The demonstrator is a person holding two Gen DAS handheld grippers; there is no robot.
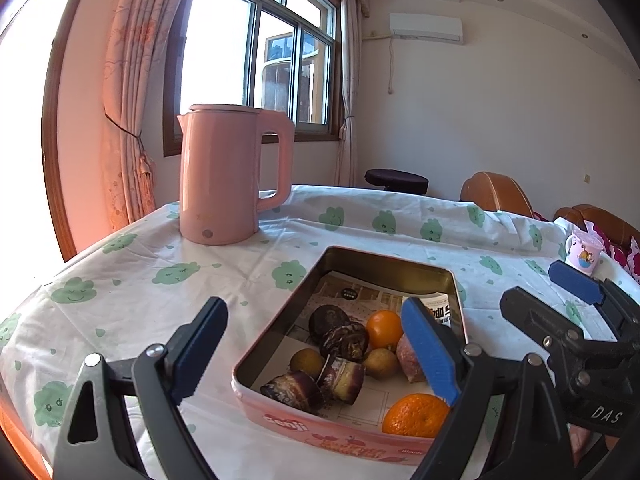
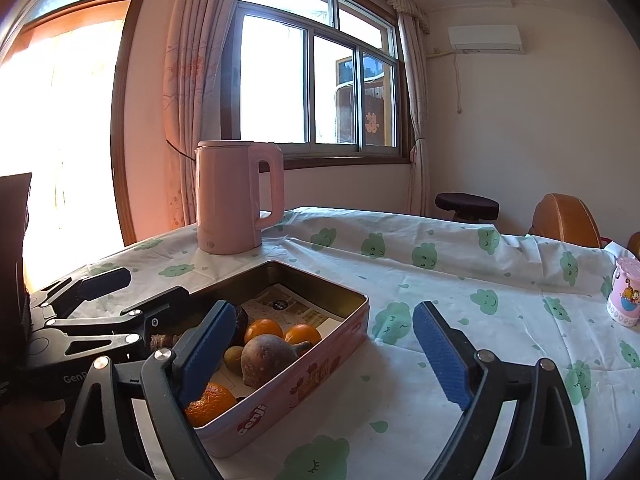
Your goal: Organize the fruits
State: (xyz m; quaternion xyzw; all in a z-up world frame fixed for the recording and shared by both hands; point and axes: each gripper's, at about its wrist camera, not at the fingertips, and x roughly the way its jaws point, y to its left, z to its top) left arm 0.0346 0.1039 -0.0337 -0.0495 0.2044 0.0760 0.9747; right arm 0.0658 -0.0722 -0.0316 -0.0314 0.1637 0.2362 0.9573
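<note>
A pink rectangular tin sits on the table and holds the fruit: oranges, small brownish-green fruits, dark purple-brown pieces and a brown sweet-potato-like piece. A printed paper lines the tin's bottom. My left gripper is open and empty, its right finger over the tin. My right gripper is open and empty, its left finger over the tin's near corner. Each gripper also shows in the other's view: the right one, the left one.
A pink electric kettle stands behind the tin. A small pink cartoon cup stands at the table's right edge. The table wears a white cloth with green cloud prints. Brown chairs and a dark stool stand beyond.
</note>
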